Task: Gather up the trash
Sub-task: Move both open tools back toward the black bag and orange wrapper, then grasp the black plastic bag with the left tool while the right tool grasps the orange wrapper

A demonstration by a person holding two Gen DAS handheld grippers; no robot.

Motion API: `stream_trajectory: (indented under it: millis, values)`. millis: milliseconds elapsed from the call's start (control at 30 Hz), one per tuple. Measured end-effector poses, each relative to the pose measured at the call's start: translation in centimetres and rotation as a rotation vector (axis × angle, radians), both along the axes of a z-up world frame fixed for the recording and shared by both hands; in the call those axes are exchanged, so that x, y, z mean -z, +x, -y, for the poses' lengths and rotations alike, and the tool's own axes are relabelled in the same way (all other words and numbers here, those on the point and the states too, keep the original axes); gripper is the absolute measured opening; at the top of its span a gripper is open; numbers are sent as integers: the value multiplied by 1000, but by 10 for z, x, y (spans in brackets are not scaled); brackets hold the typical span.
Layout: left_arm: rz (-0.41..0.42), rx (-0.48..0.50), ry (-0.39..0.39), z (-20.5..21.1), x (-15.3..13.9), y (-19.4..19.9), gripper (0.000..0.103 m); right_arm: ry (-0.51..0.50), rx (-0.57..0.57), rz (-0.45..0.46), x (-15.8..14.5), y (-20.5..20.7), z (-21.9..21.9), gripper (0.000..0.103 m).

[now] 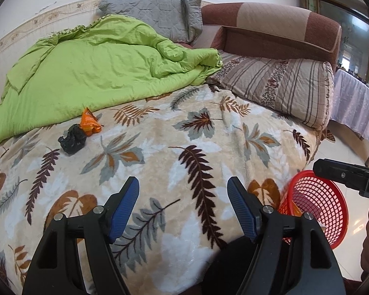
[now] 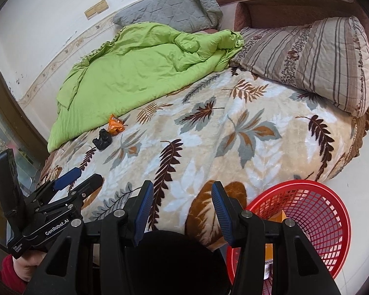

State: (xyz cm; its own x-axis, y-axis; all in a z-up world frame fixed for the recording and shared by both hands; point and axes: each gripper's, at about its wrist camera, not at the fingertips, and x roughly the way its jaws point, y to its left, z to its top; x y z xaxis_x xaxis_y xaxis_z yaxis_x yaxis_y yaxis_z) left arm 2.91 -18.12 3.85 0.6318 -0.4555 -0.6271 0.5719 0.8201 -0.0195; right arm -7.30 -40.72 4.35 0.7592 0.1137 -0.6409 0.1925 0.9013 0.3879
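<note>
both tools spread, empty: left tool, right tool. orange wrapper touches black crumpled bag far across bed; red basket at bedside. recommend: left tool reaches, pinches one item squarely.

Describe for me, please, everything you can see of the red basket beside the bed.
The red basket is a round, open-topped bin that looks like plastic, with a solid rim above lattice walls that let light through. It stands on the pale floor at the corner of the bed, close against the leaf-patterned blanket. In the right wrist view it appears roughly upright, and an orange packet already lies inside, partly hidden by the right gripper, whose open jaws hold nothing. No gripper touches the basket.
</note>
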Motion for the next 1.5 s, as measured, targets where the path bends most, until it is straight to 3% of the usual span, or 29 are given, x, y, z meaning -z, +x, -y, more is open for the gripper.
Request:
stream_trajectory:
  millis: [400,633,800,967,1167,1267,1400,1467,1500]
  values:
    - [26,68,48,26,3,-21,74,13,65,-12,9,-24,19,55]
    - [2,29,41,15,6,0,76,-11,23,-7,2,0,11,55]
    - [-47,-115,-15,-30,9,56,77,-53,-94,-4,-8,57,-18,56]
    - [-105,-303,-68,-96,17,136,77,-64,-214,13,-11,141,-60,59]
    - [-271,-469,-219,-156,51,251,77,43,-339,-14,0,265,-117,62]
    - [-320,-503,-259,-161,75,292,77,91,-343,-19,9,321,-139,62]
    - [-307,-468,-229,-143,96,323,77,110,-349,-36,26,370,-158,62]
    - [-327,-439,-262,-139,108,334,77,94,-359,-50,36,393,-166,63]
    - [-310,-444,-261,-139,111,336,71,95,-360,-60,40,404,-168,63]
